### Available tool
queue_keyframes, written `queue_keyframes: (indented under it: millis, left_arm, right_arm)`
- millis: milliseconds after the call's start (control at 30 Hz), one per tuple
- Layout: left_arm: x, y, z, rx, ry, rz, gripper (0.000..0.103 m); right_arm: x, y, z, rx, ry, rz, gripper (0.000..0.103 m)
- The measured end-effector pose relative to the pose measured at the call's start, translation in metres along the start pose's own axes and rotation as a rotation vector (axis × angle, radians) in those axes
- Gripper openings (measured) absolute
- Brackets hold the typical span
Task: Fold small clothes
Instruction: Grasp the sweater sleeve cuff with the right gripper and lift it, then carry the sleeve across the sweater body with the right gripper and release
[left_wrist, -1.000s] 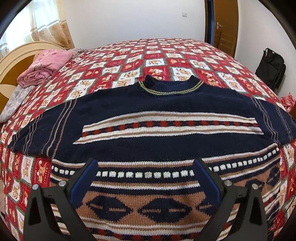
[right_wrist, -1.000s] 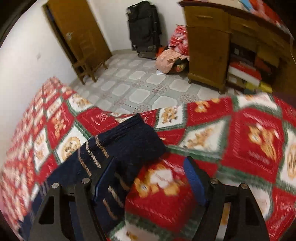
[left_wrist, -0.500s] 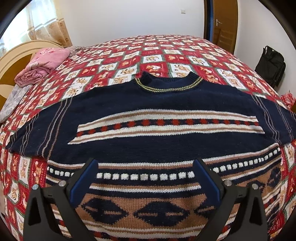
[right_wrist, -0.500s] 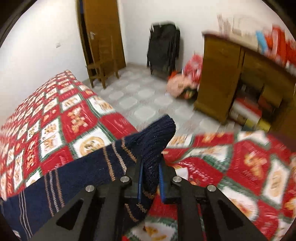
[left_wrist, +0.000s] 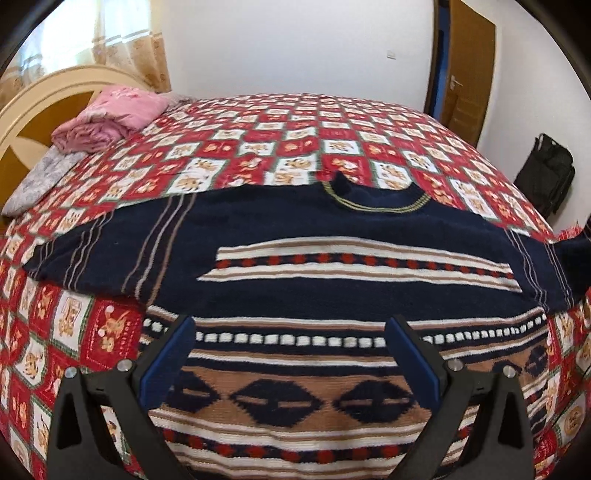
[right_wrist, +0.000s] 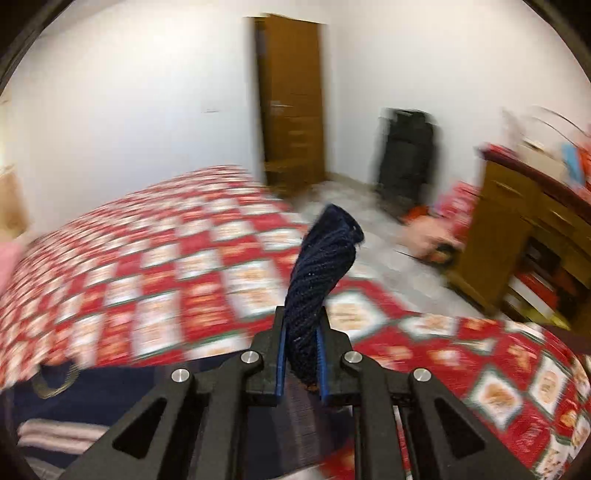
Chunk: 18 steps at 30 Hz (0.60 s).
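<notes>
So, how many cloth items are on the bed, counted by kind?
Patterned navy sweater: 1
Folded pink cloth by the headboard: 1
Grey patterned cloth at the bed's edge: 1
Total: 3

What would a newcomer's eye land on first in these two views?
The navy patterned sweater spread flat across the red checked bedspread, filling the middle of the left wrist view. Next, the right gripper shut on the sweater's dark cuff, which sticks up between its fingers. The left gripper hangs open over the sweater's hem.
</notes>
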<state>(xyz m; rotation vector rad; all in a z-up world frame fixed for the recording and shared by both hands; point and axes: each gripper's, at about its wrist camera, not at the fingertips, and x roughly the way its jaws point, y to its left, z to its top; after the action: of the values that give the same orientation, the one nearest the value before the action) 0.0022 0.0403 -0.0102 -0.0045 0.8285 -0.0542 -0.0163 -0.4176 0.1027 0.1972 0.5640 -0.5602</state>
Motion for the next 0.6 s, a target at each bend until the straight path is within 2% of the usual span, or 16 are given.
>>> queue_keyframes:
  millis: [167,233,300,433,600]
  left_arm:
    - [-0.005,0.019,0.003,-0.040,-0.020,0.008,0.103]
    - [-0.010,0.030,0.005,-0.055,-0.040,0.023,0.103]
    - [-0.015,0.043,0.005,-0.076,-0.054,0.036,0.103]
    - [-0.024,0.080,0.004,-0.136,-0.078,0.092,0.103]
    - [-0.027,0.118,-0.003,-0.198,-0.079,0.160,0.103]
  right_arm:
    - [-0.053,0.129,-0.015,-0.140,0.021,0.324,0.014]
    - [-0.064,0.180,-0.031,-0.165,0.056,0.448,0.014]
    - [-0.067,0.219,-0.049,-0.174,0.084,0.535,0.014]
    - [-0.055,0.307,-0.110,-0.179,0.205,0.681,0.014]
    - [-0.033,0.374,-0.175,-0.216,0.294,0.752,0.014]
